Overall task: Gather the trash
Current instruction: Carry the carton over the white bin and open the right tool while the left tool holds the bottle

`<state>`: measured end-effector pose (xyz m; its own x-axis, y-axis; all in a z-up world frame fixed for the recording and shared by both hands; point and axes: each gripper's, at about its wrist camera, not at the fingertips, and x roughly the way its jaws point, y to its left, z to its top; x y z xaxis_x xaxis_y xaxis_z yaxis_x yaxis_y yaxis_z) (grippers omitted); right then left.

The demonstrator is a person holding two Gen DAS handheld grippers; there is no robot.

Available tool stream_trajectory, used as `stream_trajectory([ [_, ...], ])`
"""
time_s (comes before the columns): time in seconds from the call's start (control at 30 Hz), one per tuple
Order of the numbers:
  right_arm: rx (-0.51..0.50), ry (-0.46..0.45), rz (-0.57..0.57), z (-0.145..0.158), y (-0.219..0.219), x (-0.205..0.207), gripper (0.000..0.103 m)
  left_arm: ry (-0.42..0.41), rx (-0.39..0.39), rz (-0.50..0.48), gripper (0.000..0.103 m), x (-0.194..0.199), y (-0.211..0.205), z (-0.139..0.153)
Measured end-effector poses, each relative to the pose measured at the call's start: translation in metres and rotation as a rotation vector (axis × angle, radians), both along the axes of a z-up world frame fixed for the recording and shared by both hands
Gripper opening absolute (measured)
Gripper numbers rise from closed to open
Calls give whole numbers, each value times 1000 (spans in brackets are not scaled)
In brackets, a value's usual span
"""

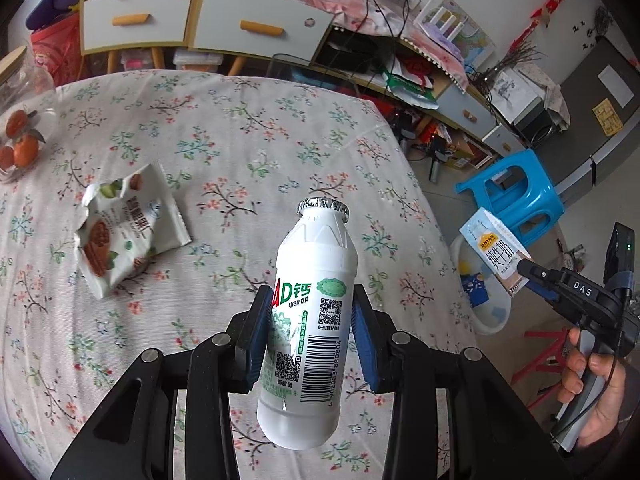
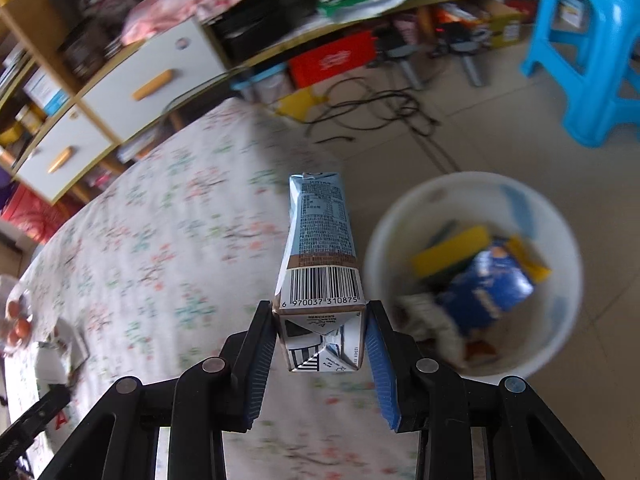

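Observation:
My left gripper [image 1: 310, 312] is shut on a white AD calcium drink bottle [image 1: 308, 320] with a foil cap, held upright above the floral table. My right gripper [image 2: 320, 316] is shut on a light blue milk carton [image 2: 320, 256], held past the table's right edge, just left of a white trash bin [image 2: 560, 312] on the floor. In the left wrist view the right gripper [image 1: 524, 268] holds the carton [image 1: 496, 252] above the bin [image 1: 490, 316]. A torn snack wrapper [image 1: 124, 228] lies on the table, left of the bottle.
The round table has a floral cloth [image 1: 240, 140]. A glass jar with oranges [image 1: 20, 136] stands at its left edge. The bin holds yellow and blue packaging [image 2: 480, 276]. A blue plastic stool [image 1: 516, 196] and cluttered shelves [image 1: 260, 28] stand beyond the table.

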<state>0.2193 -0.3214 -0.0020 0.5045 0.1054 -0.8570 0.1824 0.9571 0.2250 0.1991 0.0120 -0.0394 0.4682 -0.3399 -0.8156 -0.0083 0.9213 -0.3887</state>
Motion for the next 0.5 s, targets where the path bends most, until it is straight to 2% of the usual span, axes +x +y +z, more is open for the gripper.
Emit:
stream_trajectory([
  [0.27,-4,9,-56,-8,-53,-4,41,1,44,-46,40,-5,-22,-6],
  [0.3,-10,6,-54,-11,-58,-3,43,1,52,-51,40,-6,-25,-7],
  [0.37,-25,44,-71,-21,-69,1,58,3,61,-59,40,-7,-31,-9],
  [0.5,37,73,-121,-26,-93,-5,58,0,76,-103,40,-10,-51,-9],
])
